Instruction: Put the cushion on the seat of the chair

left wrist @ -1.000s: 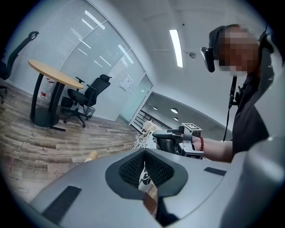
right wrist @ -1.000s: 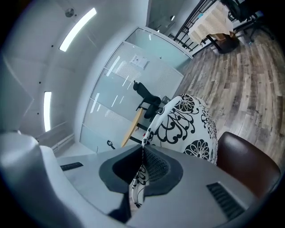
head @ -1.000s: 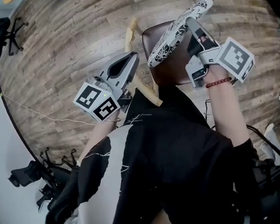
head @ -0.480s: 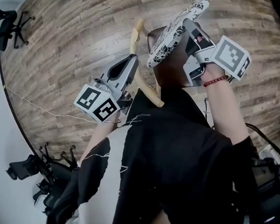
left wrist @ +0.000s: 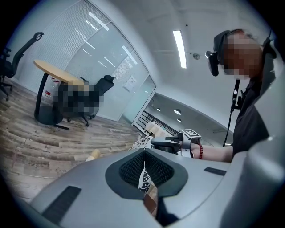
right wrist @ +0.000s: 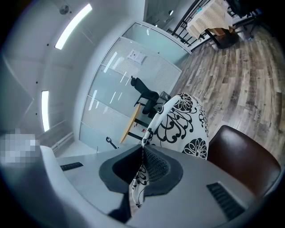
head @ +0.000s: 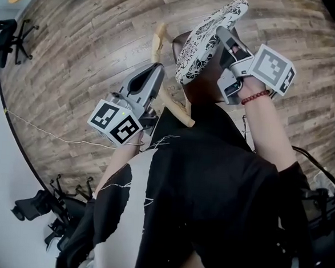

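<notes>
The cushion [head: 207, 37], white with a black flower print, hangs tilted above the chair's brown seat [head: 204, 88]. My right gripper [head: 221, 32] is shut on the cushion's right edge. In the right gripper view the cushion [right wrist: 185, 122] rises from between the right gripper's [right wrist: 143, 150] pads, with the brown seat [right wrist: 242, 156] below it at the right. My left gripper [head: 159, 70] stands left of the chair, shut and a little apart from the cushion. In the left gripper view, the left gripper [left wrist: 143, 154] points toward the cushion [left wrist: 141, 142] and the right gripper.
The chair's pale wooden frame [head: 157, 41] juts out left of the seat. Wood-plank floor [head: 88, 45] lies all around. Office chairs [head: 7, 33] stand at the far left, and a round table [left wrist: 55, 78] with a black base stands across the room.
The right gripper has drawn in slightly to the left and turned the cushion, so its printed face now shows broader over the seat. The left gripper has hardly moved.
</notes>
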The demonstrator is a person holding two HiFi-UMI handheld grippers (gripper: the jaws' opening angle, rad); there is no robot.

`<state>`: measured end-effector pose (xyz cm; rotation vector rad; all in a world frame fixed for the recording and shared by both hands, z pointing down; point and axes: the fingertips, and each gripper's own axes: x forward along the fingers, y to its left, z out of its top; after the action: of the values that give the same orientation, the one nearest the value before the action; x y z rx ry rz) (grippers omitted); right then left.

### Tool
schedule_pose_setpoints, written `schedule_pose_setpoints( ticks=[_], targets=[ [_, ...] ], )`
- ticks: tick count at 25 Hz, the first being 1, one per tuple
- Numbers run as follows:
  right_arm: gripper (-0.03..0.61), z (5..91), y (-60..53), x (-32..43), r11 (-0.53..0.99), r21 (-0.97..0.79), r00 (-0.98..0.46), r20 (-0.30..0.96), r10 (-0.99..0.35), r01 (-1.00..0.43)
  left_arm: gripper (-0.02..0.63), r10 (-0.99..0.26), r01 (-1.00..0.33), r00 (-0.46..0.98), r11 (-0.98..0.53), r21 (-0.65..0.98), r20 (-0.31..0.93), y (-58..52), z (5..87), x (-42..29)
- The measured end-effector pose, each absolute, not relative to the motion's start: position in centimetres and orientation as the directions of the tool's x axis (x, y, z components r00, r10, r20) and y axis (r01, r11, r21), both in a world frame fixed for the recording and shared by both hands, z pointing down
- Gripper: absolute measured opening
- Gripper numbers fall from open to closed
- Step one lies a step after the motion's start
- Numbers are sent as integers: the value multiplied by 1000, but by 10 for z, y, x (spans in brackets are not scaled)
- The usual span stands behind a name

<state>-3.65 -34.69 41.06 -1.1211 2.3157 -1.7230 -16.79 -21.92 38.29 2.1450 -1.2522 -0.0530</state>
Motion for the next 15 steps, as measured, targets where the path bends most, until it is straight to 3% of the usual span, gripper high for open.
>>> schedule_pose_setpoints(
  ticks=[15],
  targets=[
    [20,425,-319,-22,93,-860,-727,361,-584,-502,14,-755,-744,592,-379,550,282,-202,385,-148]
  ],
)
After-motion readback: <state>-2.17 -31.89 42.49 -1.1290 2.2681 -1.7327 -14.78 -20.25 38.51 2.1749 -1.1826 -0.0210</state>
